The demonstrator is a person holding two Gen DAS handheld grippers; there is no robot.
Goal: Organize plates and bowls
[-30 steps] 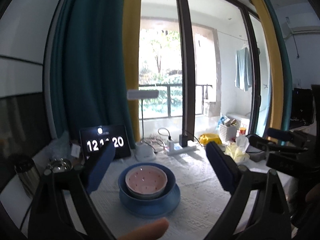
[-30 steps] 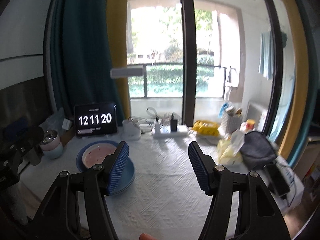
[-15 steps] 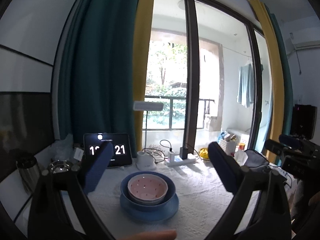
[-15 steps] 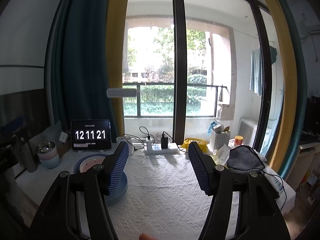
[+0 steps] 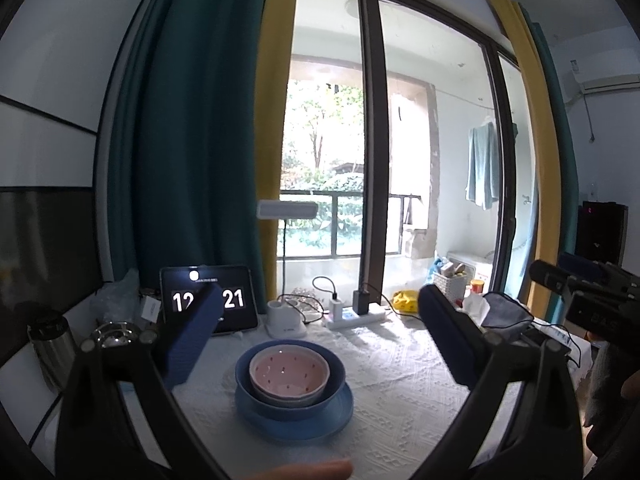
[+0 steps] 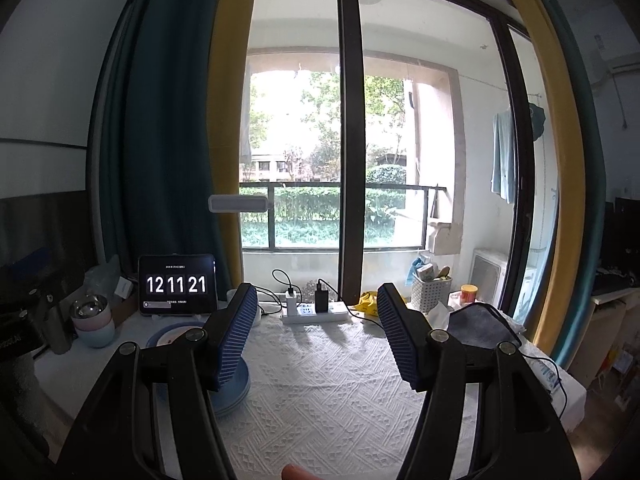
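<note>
The tablet clock [image 6: 177, 285] at the back of the counter [image 5: 400, 380] reads 12 11 21; a second ago it read 12 11 20. In front of the clock, a pink dotted bowl [image 5: 289, 372] sits inside a blue bowl [image 5: 336, 376] on a blue plate [image 5: 320, 420]. The left gripper [image 5: 320, 340] has just been opening and stands spread wide around the bowls, not touching them, and the right gripper [image 6: 316, 336], to the right of the clock, is spread too, holding nothing.
</note>
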